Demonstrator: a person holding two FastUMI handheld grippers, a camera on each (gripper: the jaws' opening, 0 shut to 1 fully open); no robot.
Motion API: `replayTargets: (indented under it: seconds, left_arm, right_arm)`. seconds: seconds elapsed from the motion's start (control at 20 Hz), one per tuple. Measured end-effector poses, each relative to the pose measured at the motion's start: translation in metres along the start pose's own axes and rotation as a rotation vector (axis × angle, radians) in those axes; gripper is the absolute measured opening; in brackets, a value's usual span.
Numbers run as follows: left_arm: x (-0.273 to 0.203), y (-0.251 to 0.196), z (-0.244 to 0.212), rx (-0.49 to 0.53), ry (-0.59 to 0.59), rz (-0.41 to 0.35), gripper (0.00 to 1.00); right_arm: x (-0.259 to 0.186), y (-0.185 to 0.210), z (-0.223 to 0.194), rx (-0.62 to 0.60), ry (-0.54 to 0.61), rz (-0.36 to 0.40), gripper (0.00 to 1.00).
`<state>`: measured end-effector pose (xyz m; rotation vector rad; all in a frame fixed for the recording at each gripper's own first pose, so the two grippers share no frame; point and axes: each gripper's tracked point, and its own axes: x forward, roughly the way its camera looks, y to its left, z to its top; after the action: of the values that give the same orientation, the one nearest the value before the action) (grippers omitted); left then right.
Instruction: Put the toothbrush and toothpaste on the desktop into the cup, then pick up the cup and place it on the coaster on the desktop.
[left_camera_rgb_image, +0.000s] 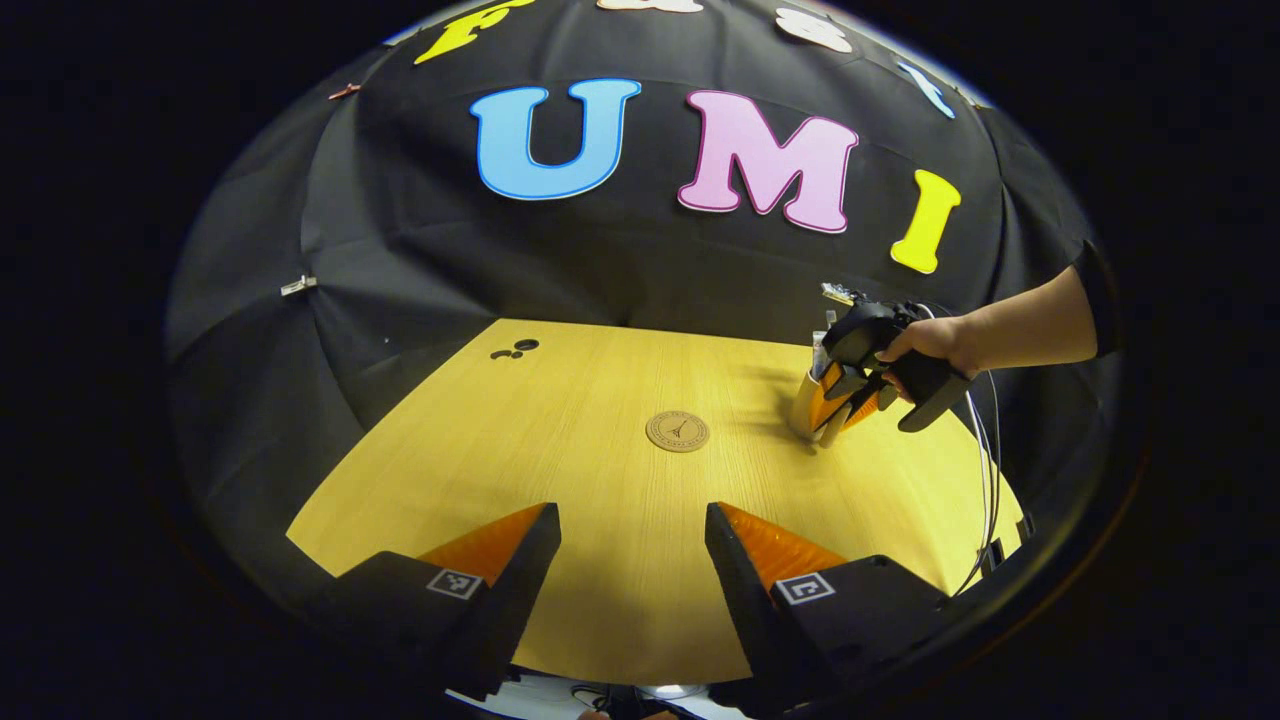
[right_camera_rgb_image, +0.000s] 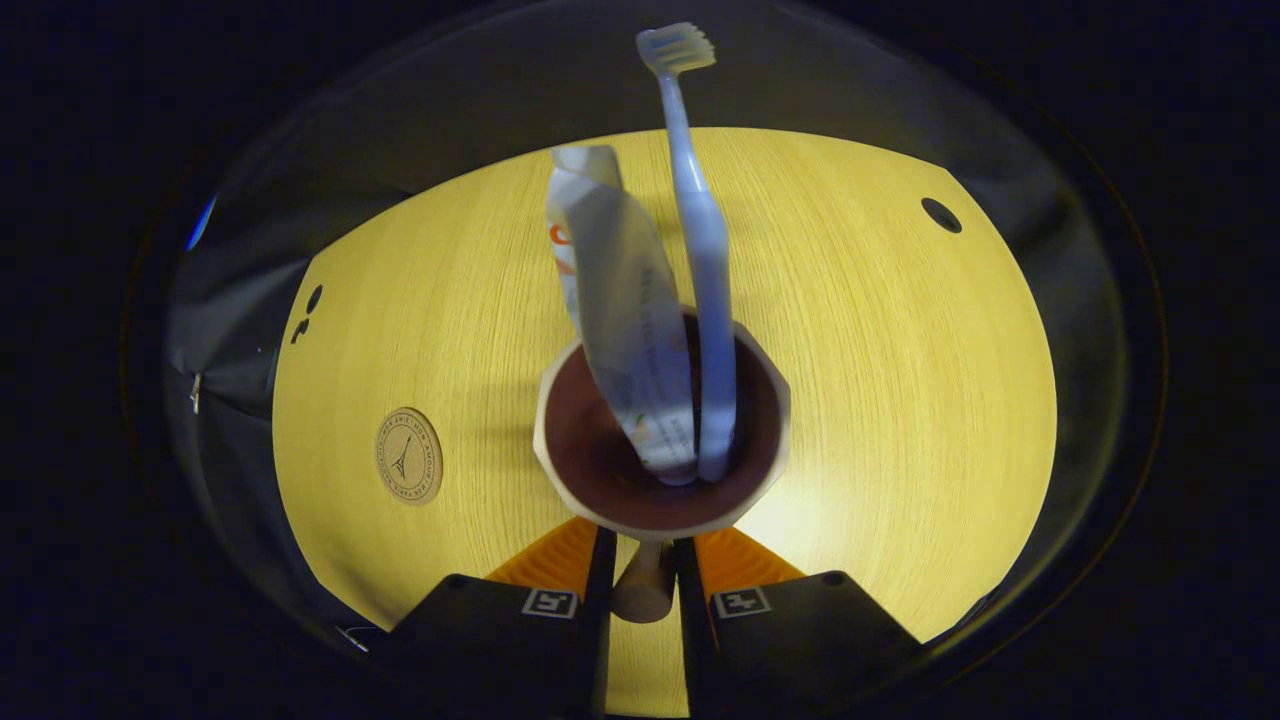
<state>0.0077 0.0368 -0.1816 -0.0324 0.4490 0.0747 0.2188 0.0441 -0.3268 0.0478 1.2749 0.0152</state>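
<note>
A cream cup (right_camera_rgb_image: 548, 415) with a dark inside holds a white toothpaste tube (right_camera_rgb_image: 612, 300) and a pale blue toothbrush (right_camera_rgb_image: 702, 250), both leaning out of it. My right gripper (right_camera_rgb_image: 640, 565) is shut on the cup's handle (right_camera_rgb_image: 643, 592). From the left gripper view, the right gripper (left_camera_rgb_image: 850, 400) and cup (left_camera_rgb_image: 804, 402) are at the table's far right, the cup slightly tilted. A round brown coaster (left_camera_rgb_image: 677, 431) lies mid-table, bare, to the left of the cup (right_camera_rgb_image: 408, 455). My left gripper (left_camera_rgb_image: 632, 530) stands open over the near table edge, holding nothing.
The wooden table (left_camera_rgb_image: 600, 480) has small dark holes at its far left corner (left_camera_rgb_image: 515, 350) and one more hole (right_camera_rgb_image: 940, 214). A person's hand (left_camera_rgb_image: 940, 342) holds the right gripper, with cables (left_camera_rgb_image: 985, 450) hanging beside the table's right edge.
</note>
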Motion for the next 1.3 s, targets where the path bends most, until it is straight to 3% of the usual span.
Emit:
replayTargets:
  seconds: [0.05, 0.2, 0.25, 0.4, 0.6, 0.8, 1.05, 1.3]
  left_arm:
    - [0.001, 0.000, -0.003, -0.011, 0.006, -0.001, 0.90]
    - [0.002, 0.004, -0.006, -0.006, 0.006, 0.010, 0.91]
    - [0.003, 0.006, -0.007, -0.002, 0.006, 0.013, 0.91]
    - [0.009, 0.009, -0.007, -0.018, 0.008, 0.013, 0.91]
    - [0.012, 0.011, -0.007, -0.064, 0.009, 0.009, 0.91]
    - [0.011, 0.015, -0.013, -0.072, 0.012, 0.011, 0.91]
    - [0.014, 0.016, -0.019, -0.055, 0.014, 0.008, 0.91]
    - [0.019, 0.018, -0.018, -0.056, 0.004, -0.003, 0.91]
  right_arm:
    - [0.000, -0.002, -0.002, -0.009, 0.011, -0.010, 0.37]
    - [0.000, -0.003, -0.002, -0.005, 0.014, -0.023, 0.28]
    - [-0.001, -0.003, -0.002, -0.005, 0.015, -0.032, 0.36]
    - [-0.001, -0.011, -0.005, -0.035, -0.003, -0.083, 0.28]
    - [-0.008, -0.012, -0.004, -0.048, -0.030, -0.090, 0.21]
    - [-0.015, -0.013, -0.001, -0.086, -0.061, -0.094, 0.20]
    - [-0.030, 0.003, 0.004, -0.078, -0.094, -0.057, 0.20]
    - [-0.043, 0.044, 0.006, -0.077, -0.097, -0.004, 0.20]
